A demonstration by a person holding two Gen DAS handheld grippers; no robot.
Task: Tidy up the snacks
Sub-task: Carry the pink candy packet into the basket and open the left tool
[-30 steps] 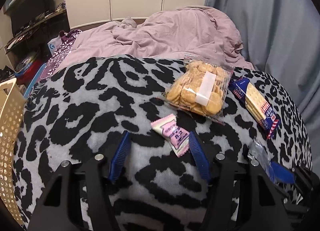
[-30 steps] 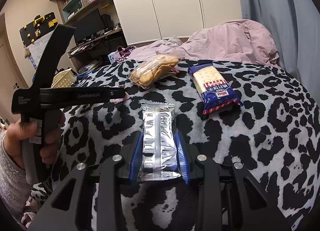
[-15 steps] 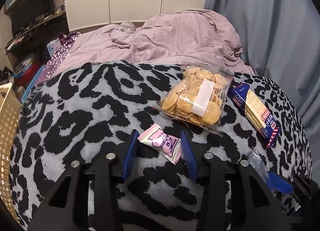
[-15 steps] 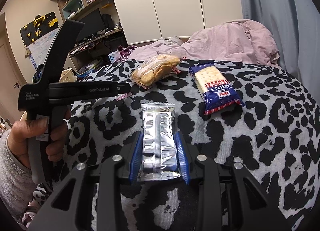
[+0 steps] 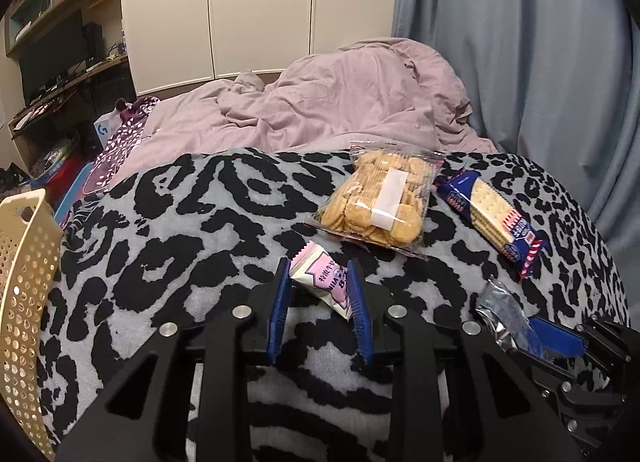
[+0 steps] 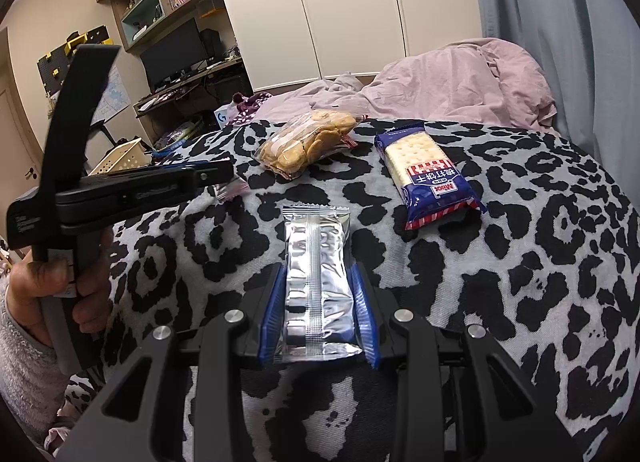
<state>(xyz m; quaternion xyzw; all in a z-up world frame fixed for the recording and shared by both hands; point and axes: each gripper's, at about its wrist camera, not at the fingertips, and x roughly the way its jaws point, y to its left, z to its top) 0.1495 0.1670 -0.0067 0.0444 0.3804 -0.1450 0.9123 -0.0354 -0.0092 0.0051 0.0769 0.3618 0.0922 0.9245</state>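
A small pink-and-white snack packet (image 5: 322, 276) sits between the blue fingers of my left gripper (image 5: 318, 265), which is shut on it just above the leopard-print blanket (image 5: 180, 222). My right gripper (image 6: 318, 268) is shut on a long silver foil packet (image 6: 316, 238), held flat over the blanket. In the left wrist view that silver packet (image 5: 500, 314) shows at the lower right. A clear bag of round biscuits (image 5: 380, 202) and a blue cracker pack (image 5: 492, 218) lie further back on the blanket. A hand (image 6: 60, 282) holds the left gripper's handle.
A cream perforated basket (image 5: 24, 282) stands at the left edge of the bed. A crumpled pink duvet (image 5: 340, 102) lies beyond the blanket, with a blue-grey curtain (image 5: 540, 62) on the right. White wardrobe doors and a cluttered desk are behind.
My left gripper moved forward around the pink packet and its fingers narrowed onto it. The right gripper kept still with the silver packet.
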